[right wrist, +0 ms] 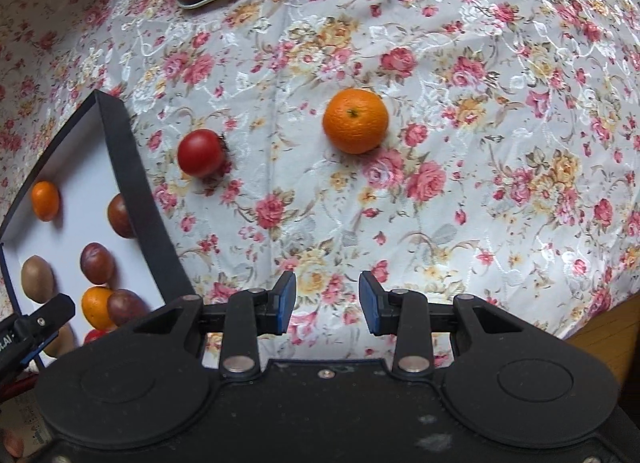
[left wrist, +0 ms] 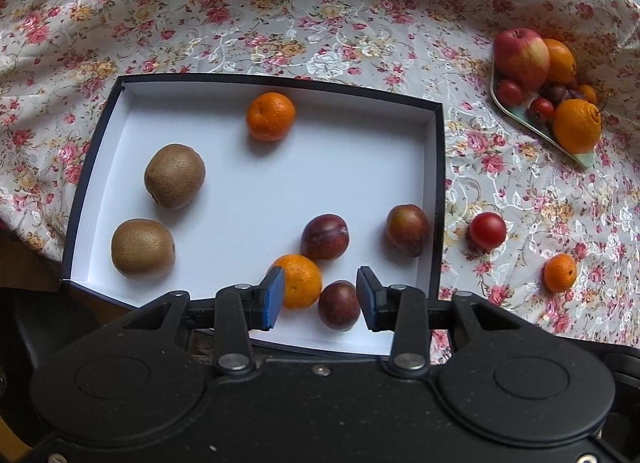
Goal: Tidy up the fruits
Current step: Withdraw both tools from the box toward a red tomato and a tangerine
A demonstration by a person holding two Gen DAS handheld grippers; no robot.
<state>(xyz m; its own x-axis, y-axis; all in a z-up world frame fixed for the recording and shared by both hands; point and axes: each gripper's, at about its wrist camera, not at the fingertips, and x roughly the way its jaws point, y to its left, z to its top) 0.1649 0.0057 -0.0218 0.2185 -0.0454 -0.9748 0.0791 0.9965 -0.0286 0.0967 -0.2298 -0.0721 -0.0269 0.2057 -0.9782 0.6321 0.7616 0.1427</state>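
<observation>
While both tools hang idle over the cloth (right wrist: 460, 75), I read the table as half sorted. My left gripper (left wrist: 320, 295) sits above the near edge of the box (left wrist: 438, 183), jaws spread wide with nothing between them; a mandarin (left wrist: 298, 281) and a plum (left wrist: 338, 305) lie on the box floor beneath the gap, touching each other, but neither is pinched. Two kiwis (left wrist: 175, 177) sit together at the left side of the box, two more plums nearer the right wall and another mandarin at the far side, so like seems to be gathering with like there.

My right gripper (right wrist: 327, 301) is also wide open and empty, pointed at bare cloth. Ahead of it a loose mandarin (right wrist: 355, 121) and a tomato (right wrist: 201, 151) rest on the cloth, apart from each other, the tomato just beside the box wall. I judge they lie there as the next items to go in, with the loose mandarin almost straight ahead of my open jaws.

The tray (left wrist: 520, 113) at the far right holds a heap of apple, oranges and tomatoes, so plenty remains. Round fruit may roll on this wrinkled cloth if I nudge it.
</observation>
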